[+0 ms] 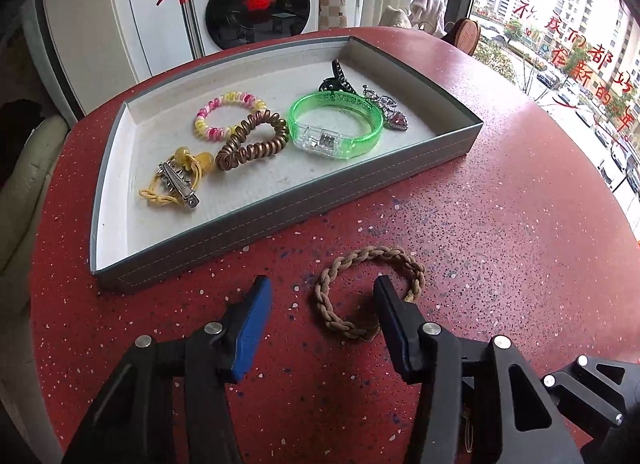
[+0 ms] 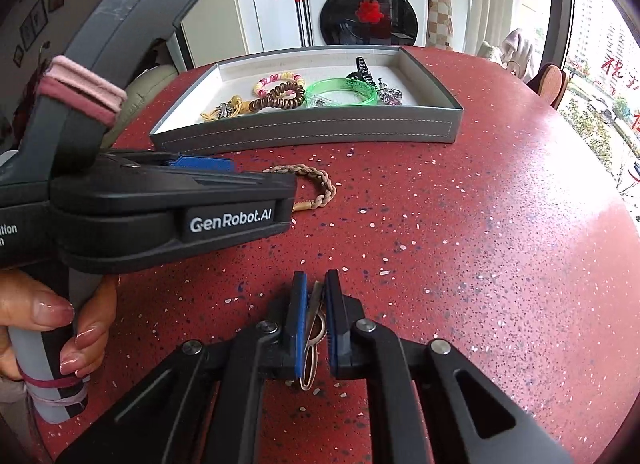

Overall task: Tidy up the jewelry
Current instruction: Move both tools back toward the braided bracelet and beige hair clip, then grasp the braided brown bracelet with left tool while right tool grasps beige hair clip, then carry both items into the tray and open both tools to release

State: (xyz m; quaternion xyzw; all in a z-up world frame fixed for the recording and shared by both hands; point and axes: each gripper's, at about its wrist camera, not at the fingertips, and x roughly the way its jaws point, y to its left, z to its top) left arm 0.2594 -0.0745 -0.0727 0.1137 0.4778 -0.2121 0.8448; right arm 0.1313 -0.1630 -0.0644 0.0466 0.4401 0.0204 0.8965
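A brown braided bracelet lies on the red table; it also shows in the right wrist view. My left gripper is open, its right finger inside the bracelet's ring and its left finger outside it. My right gripper is shut on a thin metal hair clip with looped ends, low over the table. The grey tray holds a green bangle, a brown coil tie, a pink-yellow coil tie, a yellow tie with a silver clip, a black claw clip and a jewelled brooch.
The round red speckled table ends at a window on the right. A washing machine stands behind the tray. The left gripper's body and the hand holding it fill the left of the right wrist view.
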